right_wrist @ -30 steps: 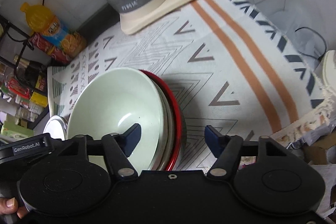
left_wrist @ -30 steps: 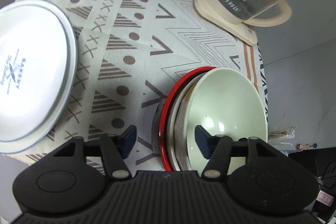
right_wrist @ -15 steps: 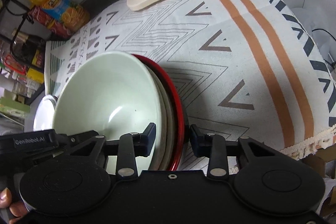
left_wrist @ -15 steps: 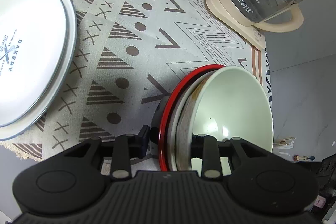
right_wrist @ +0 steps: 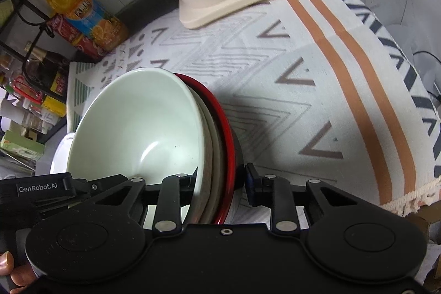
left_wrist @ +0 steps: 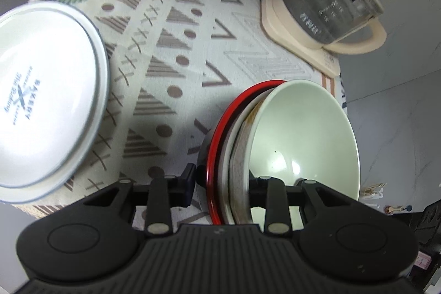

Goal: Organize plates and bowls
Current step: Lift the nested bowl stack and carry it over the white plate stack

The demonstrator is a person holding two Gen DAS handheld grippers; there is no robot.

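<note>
Both tools are clamped on the same stack of bowls [left_wrist: 275,145], which sits nested on the patterned cloth of the surface [left_wrist: 171,51]: a pale green bowl [right_wrist: 137,128] innermost, a beige one beneath it, and a red-rimmed bowl [left_wrist: 217,145] outermost. The left tool [left_wrist: 220,181] pinches the rims from one side, one finger inside the green bowl and the other outside the red rim; the right tool [right_wrist: 220,178] does the same from the opposite side. With two grips on one load, the step in hand looks like a joint lift or carry, so both hands should rise together and level, or the nested bowls may slide apart or tilt out. Squeeze evenly, since glazed rims are slick. From the left wrist view the white plate [left_wrist: 46,101] lies at about 9 o'clock of the stack, well apart, and the kettle [left_wrist: 328,10] stands toward 1 o'clock; keep clear of it while moving.
</note>
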